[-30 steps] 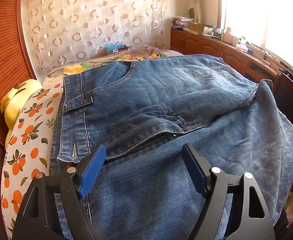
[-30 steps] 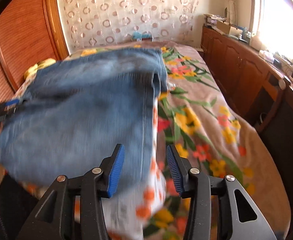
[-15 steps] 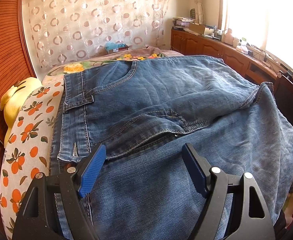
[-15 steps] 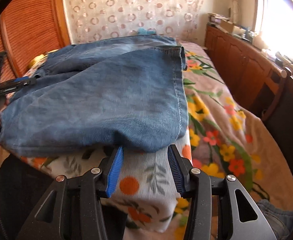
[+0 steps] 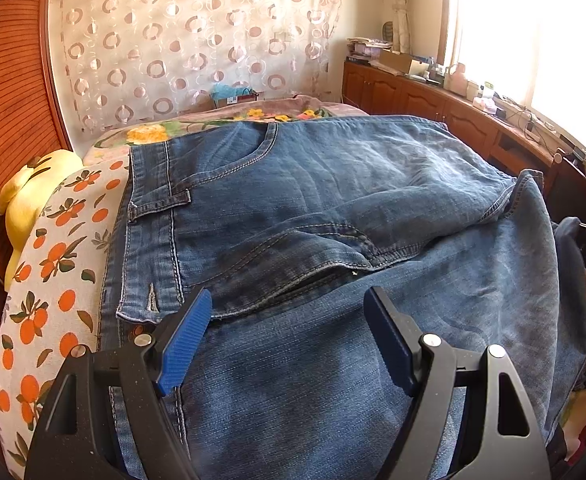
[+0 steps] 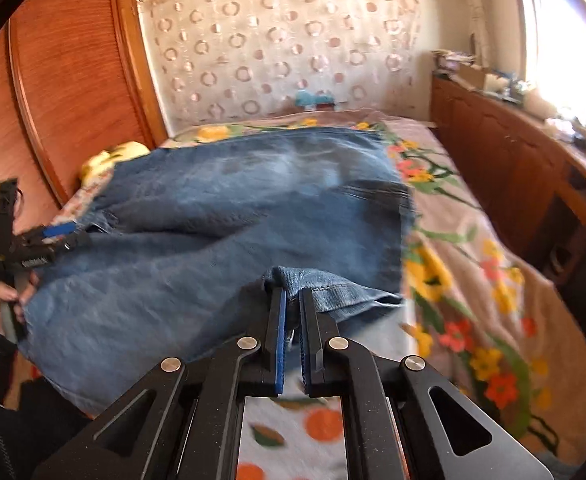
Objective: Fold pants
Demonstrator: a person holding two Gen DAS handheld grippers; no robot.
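One pair of jeans [image 5: 333, 208] is spread on the bed [image 6: 473, 240]; its hem is clenched by the right claw [image 6: 291, 300], while the left claw [image 5: 289, 320] is held released.

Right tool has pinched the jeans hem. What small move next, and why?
Probably lift the right tool a little and carry the hem over the jeans toward the waistband. Its jaws are shut on denim at the near edge, while the left tool hangs open above the fabric, holding nothing.
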